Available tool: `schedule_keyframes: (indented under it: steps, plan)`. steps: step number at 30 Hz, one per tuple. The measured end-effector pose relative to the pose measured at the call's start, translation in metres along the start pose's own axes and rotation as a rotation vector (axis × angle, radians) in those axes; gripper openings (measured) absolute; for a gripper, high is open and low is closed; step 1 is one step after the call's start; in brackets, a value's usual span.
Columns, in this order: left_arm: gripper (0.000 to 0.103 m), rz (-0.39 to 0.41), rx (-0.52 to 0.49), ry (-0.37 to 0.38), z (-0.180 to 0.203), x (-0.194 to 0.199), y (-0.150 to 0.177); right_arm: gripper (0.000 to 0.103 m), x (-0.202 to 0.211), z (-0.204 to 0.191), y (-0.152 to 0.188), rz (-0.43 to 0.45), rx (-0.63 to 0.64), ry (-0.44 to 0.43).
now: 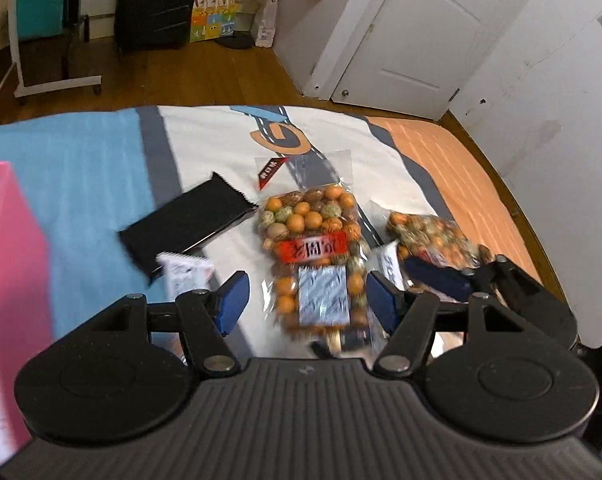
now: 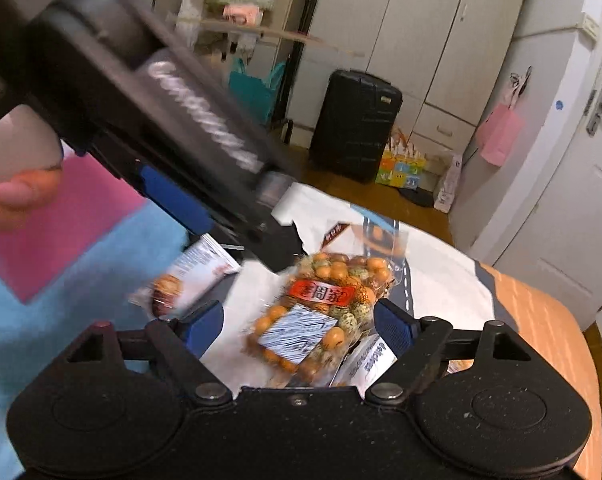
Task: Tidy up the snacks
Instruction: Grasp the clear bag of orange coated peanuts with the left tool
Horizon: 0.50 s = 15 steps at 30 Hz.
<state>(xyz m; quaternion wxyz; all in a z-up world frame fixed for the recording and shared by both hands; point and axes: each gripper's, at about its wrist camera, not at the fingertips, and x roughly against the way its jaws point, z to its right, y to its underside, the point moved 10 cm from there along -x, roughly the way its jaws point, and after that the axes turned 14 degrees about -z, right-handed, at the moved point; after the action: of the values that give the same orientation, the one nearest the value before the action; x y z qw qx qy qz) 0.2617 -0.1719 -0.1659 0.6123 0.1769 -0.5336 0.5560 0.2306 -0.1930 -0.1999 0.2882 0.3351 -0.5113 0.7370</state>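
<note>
A clear bag of orange and green coated nuts (image 1: pixel 313 240) with a red label lies on the bed cover (image 1: pixel 81 168). My left gripper (image 1: pixel 308 302) hovers over its near end, open, pads clear of it. A second nut bag (image 1: pixel 433 232) lies to the right, with a blue finger (image 1: pixel 433 276) of my right gripper over it. A black packet (image 1: pixel 189 224) and a small white packet (image 1: pixel 185 272) lie to the left. In the right wrist view my right gripper (image 2: pixel 299 324) stands wide open above a nut bag (image 2: pixel 321 312), holding nothing. The left gripper's body (image 2: pixel 161 100) crosses the upper left.
A pink box (image 1: pixel 5 280) stands at the left edge of the bed. A white lettered packet (image 2: pixel 369 360) lies beside the nut bag, and a pictured snack packet (image 2: pixel 189 276) lies left. A hand (image 2: pixel 13 192) shows at the left. Beyond the bed are wooden floor, a black suitcase (image 2: pixel 353 124) and a white door (image 1: pixel 417 28).
</note>
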Motion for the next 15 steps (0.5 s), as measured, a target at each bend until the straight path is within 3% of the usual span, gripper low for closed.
schedule_keyframes:
  steps: [4,7,11,15]
  plan:
    - [0.064,-0.042,0.063,0.0,-0.009,-0.043,-0.009,0.087,-0.039,0.002,0.007,-0.092,-0.022,-0.017]
    - [0.065,-0.092,0.1,0.013,-0.018,-0.068,-0.009,0.094,-0.046,-0.005,0.008,-0.071,-0.035,-0.007]
    - [0.08,-0.13,0.124,0.082,-0.032,-0.078,-0.007,0.103,-0.053,-0.019,0.009,-0.075,-0.017,0.054]
    - [0.082,-0.137,0.135,0.175,-0.035,-0.08,-0.005,0.103,-0.053,-0.024,0.008,-0.082,-0.024,0.065]
